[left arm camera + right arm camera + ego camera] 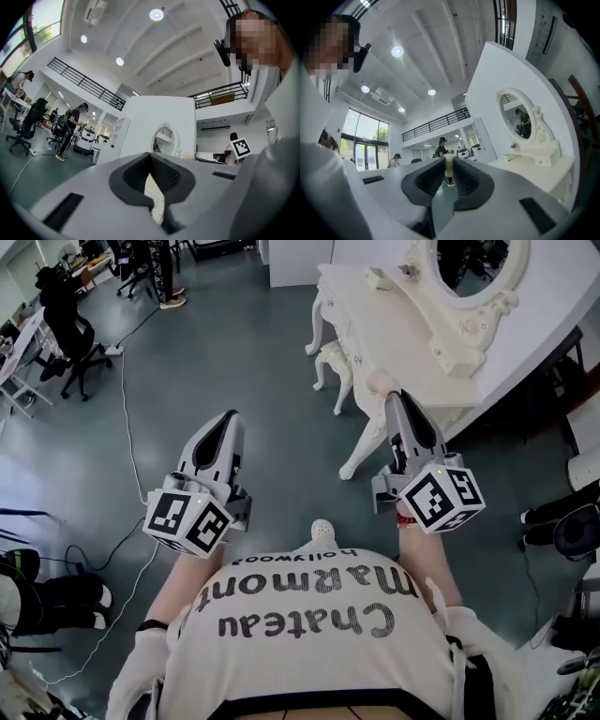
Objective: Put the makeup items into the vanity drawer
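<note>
The white vanity (394, 329) with its oval mirror (473, 273) stands at the upper right; no open drawer shows. My right gripper (393, 397) is held out toward the vanity's front edge, shut on a small pale beige makeup item (380, 382). In the right gripper view the item (449, 168) sits pinched between the dark pads of that gripper (449, 161), with the vanity top (534, 166) to the right. My left gripper (228, 417) hangs over bare floor to the vanity's left. Its jaws (151, 157) meet at the tips with nothing held.
A small white stool (333, 367) stands by the vanity's curved legs. A little box (378, 278) lies on the vanity top. A black office chair (70, 334) and floor cables (127, 427) lie at the left. People stand far off in the hall.
</note>
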Available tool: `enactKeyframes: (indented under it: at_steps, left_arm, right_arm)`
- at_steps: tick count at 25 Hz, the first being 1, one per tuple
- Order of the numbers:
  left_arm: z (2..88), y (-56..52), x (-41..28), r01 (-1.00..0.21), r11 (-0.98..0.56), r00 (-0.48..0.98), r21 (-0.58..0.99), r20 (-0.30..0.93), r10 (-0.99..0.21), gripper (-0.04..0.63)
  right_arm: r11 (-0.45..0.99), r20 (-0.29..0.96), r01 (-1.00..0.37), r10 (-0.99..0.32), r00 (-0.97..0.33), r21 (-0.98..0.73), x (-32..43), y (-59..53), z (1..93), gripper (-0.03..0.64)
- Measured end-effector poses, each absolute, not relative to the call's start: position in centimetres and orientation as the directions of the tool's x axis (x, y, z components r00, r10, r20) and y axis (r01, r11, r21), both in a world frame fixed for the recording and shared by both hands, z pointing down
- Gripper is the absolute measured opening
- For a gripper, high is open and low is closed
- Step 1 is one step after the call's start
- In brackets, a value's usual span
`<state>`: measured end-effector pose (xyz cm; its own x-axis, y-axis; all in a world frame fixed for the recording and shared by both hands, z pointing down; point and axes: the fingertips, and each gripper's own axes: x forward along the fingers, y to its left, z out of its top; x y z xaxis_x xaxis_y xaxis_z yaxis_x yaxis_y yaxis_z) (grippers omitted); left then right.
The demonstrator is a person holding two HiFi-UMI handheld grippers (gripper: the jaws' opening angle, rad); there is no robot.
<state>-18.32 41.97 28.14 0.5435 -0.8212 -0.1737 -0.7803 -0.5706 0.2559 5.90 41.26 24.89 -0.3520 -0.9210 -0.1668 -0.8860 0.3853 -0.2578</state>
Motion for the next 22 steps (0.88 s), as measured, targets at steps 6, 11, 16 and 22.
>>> enactKeyframes:
  at_steps: [6, 11, 16, 22]
  left_arm:
    - [27.8, 35.7, -14.5, -0.794, -0.548, 0.516, 0.264, -0.186, -0.836, 0.008]
    - [27.1, 30.9, -11.1, -0.801, -0.538, 0.498, 0.262, -0.207, -0.842, 0.008]
    - [26.4, 27.1, -8.0, -0.806, -0.540, 0.498, 0.244, -0.216, -0.840, 0.008]
    - [25.8, 23.4, -6.2, -0.817, -0.531, 0.487, 0.225, -0.223, -0.844, 0.008]
  right_arm:
    - [0.419, -0.162, -0.871, -0.907, -0.389, -0.257, 9.3, 34.0, 24.4, 0.066]
    - [0.443, -0.164, -0.863, -0.895, -0.414, -0.244, 12.4, 29.3, 24.0, 0.066]
    - [0.465, -0.186, -0.857, -0.883, -0.431, -0.223, 15.1, 25.3, 23.0, 0.066]
    - [0.483, -0.202, -0.848, -0.873, -0.444, -0.218, 17.3, 21.2, 22.4, 0.066]
